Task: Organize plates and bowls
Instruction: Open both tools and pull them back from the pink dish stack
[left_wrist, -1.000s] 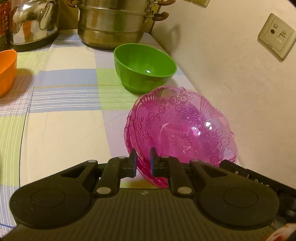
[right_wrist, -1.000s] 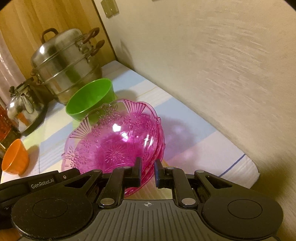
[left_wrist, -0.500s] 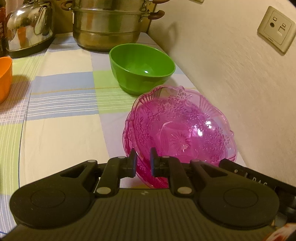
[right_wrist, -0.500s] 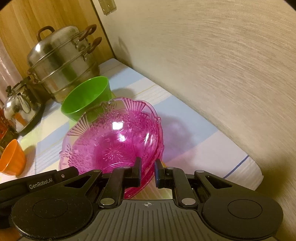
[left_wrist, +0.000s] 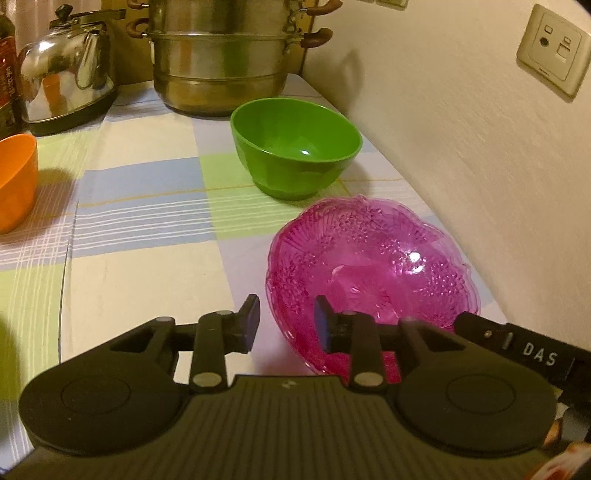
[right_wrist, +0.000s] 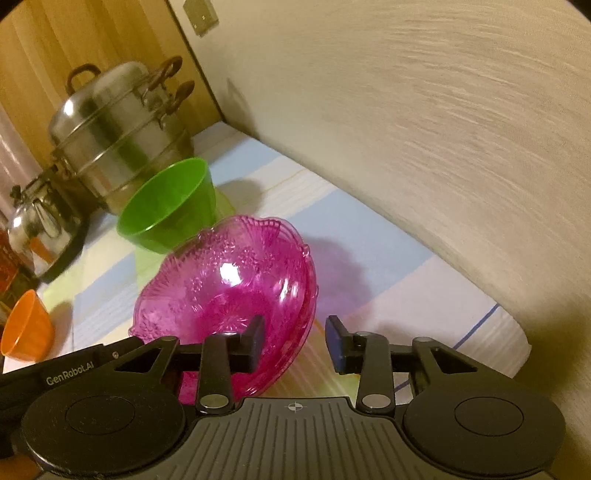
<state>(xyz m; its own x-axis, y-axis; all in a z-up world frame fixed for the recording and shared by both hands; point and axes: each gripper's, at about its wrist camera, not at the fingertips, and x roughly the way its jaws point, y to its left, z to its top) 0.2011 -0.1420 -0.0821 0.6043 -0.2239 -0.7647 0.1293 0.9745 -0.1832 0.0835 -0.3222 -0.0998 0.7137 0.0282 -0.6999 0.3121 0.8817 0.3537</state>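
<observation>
Pink bowl (left_wrist: 373, 273) on desk (left_wrist: 147, 258) near wall, just in front of green bowl (left_wrist: 295, 147). Left hand-held gripper (left_wrist: 284, 319) jaws just opened, pink bowl's near rim between them, pads not pressing. Right hand-held gripper (right_wrist: 295, 341) jaws also just opened, bowl (right_wrist: 229, 288) rim between pads, released. Orange bowl (left_wrist: 14, 181) far left.

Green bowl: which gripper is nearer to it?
Neither clearly: the views give no sure ranking. The left gripper and right gripper, both open, each straddle the pink bowl's near rim, with the green bowl beyond it.
</observation>
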